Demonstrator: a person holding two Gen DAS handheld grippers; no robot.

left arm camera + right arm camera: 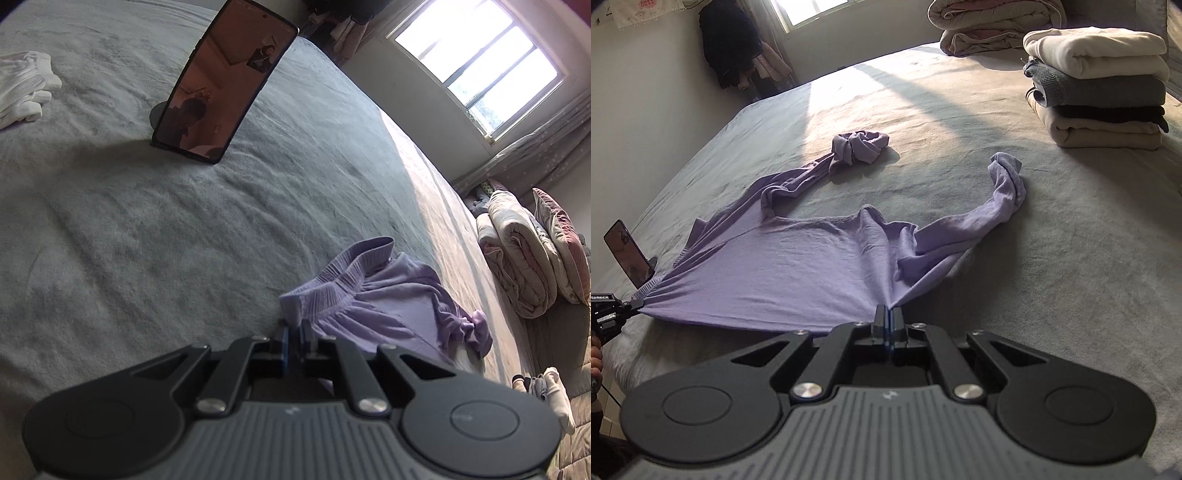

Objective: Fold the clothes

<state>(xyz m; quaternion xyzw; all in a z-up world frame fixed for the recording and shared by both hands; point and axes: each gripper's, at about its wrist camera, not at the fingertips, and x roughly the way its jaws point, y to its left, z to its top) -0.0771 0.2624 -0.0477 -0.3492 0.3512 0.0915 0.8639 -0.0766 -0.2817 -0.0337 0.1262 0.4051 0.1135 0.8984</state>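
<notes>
On the grey bed, lilac top stretched flat, left tongs and right tongs each clamping its hem.

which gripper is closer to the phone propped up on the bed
Left. The left gripper pinches the purple shirt hem right below the phone; the right gripper holds the hem farther along, well away from it.

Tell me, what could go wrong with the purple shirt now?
Both grippers pinch only a small bit of the purple shirt at its hem, right gripper and left gripper, so the cloth might slip out when lifted. Both sleeves are bunched; the far sleeve is knotted up, so the fold could end up lumpy. The propped phone stands close and might get knocked over.
</notes>
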